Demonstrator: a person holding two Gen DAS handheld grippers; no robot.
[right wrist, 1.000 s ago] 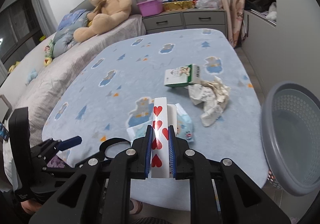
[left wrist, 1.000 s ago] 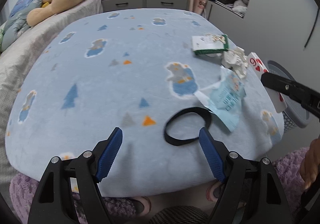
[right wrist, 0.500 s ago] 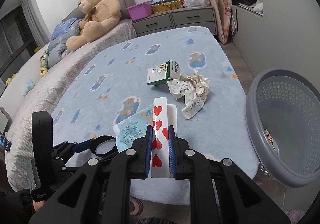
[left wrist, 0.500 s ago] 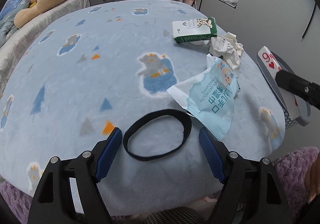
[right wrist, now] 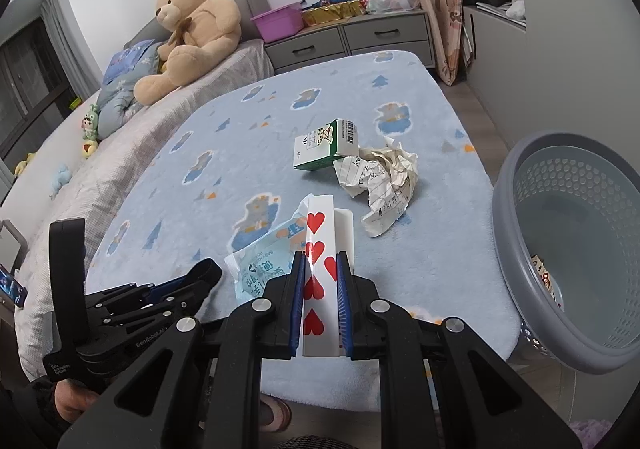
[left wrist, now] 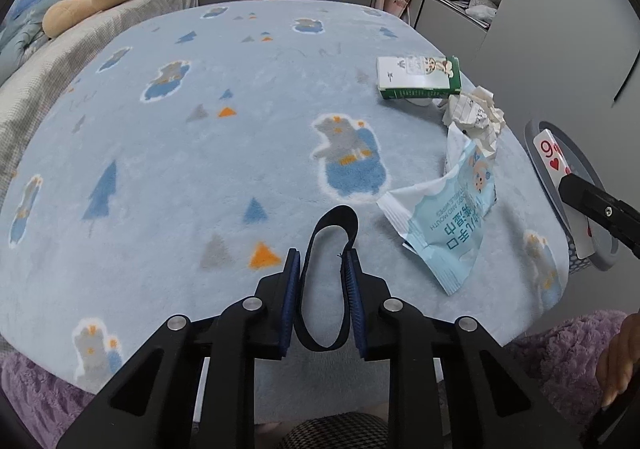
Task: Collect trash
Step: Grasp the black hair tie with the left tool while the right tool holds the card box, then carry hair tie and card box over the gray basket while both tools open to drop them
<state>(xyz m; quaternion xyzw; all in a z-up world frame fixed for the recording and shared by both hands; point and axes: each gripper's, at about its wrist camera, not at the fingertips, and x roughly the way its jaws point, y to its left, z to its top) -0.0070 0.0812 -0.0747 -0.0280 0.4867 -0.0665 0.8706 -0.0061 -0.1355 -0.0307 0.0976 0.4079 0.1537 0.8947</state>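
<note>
My left gripper (left wrist: 322, 261) is shut on a black elastic band (left wrist: 334, 227), squeezed into a narrow loop on the blue blanket (left wrist: 200, 153). My right gripper (right wrist: 320, 265) is shut on a playing card with red hearts (right wrist: 318, 245), held upright above the bed's near edge; the card also shows in the left wrist view (left wrist: 554, 157). On the blanket lie a light-blue wet-wipe packet (left wrist: 448, 221), crumpled paper (left wrist: 476, 119) and a green-and-white carton (left wrist: 418, 77). A grey mesh bin (right wrist: 576, 233) stands to the right of the bed.
A teddy bear (right wrist: 192, 25) sits at the bed's far left. Grey drawers (right wrist: 360, 37) with a purple tub (right wrist: 278, 23) stand behind the bed. A grey cabinet wall (right wrist: 560, 49) is on the right. A purple rug (left wrist: 560, 345) lies below the bed edge.
My left gripper has closed on the black band, pinching the round loop narrow. The right gripper with the card has shifted toward the bin.
</note>
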